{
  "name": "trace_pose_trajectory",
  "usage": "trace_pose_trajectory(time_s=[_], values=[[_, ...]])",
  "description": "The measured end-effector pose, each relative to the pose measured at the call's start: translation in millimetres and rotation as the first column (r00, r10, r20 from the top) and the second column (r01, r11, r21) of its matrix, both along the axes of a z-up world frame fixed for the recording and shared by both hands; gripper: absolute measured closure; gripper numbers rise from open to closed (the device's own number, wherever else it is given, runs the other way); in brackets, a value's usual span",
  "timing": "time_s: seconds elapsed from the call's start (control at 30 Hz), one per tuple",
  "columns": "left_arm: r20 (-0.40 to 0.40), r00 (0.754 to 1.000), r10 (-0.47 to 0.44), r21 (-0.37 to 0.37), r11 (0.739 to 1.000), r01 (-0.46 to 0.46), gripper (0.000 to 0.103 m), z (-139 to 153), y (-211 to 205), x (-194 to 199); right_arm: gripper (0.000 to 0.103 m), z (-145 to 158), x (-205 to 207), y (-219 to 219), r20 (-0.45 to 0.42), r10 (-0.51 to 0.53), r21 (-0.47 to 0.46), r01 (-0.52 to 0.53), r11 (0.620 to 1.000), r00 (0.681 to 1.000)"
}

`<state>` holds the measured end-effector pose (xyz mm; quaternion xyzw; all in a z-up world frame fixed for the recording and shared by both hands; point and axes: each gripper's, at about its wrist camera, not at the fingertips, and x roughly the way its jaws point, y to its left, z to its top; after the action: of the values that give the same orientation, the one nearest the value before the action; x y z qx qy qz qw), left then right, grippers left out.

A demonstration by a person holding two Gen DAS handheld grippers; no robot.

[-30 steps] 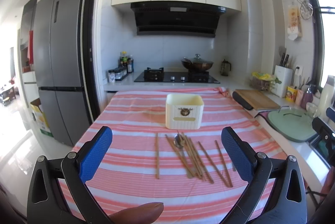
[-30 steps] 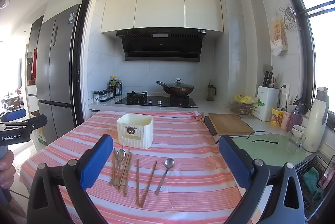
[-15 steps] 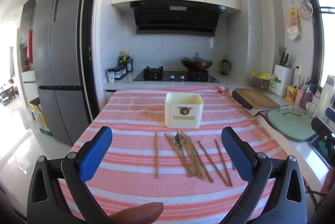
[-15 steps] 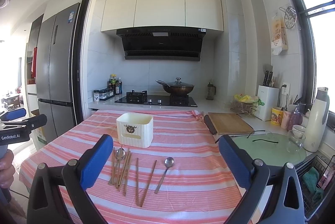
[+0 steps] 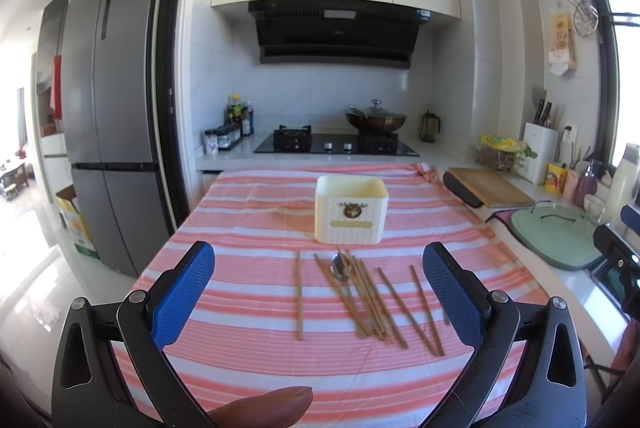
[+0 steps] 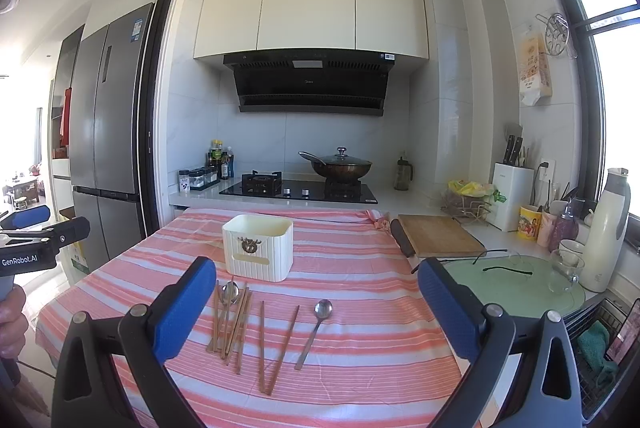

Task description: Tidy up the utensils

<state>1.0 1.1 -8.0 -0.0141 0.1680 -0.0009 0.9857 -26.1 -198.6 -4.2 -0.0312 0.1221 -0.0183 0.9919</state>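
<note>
Only the right wrist view showed a lone steel spoon (image 6: 318, 328) lying right of the chopsticks (image 6: 234, 320) in front of the cream ribbed utensil caddy (image 6: 258, 247), plus the other handle's "GenRobot.AI" lettering (image 6: 20, 261); the left wrist view alone showed a single chopstick (image 5: 298, 294) left of the pile. The caddy, boxy with rounded corners and a gold deer-head badge, stood on the pink-and-white striped tablecloth (image 5: 248, 204). The left gripper (image 5: 318, 298) and right gripper (image 6: 316, 310) both had textured blue pads spread wide, gripping nothing.
</note>
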Motion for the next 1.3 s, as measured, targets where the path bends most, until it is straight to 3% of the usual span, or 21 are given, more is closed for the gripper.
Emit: trace_pose_trajectory(time_s=[1.3], values=[[-0.054,0.998,0.016,-0.021,1.0,-0.017,0.0,-17.8,11.3,28.0,0.0,-18.2,26.3,2.3,-0.073,-0.003,0.001,0.003,1.0,0.997]])
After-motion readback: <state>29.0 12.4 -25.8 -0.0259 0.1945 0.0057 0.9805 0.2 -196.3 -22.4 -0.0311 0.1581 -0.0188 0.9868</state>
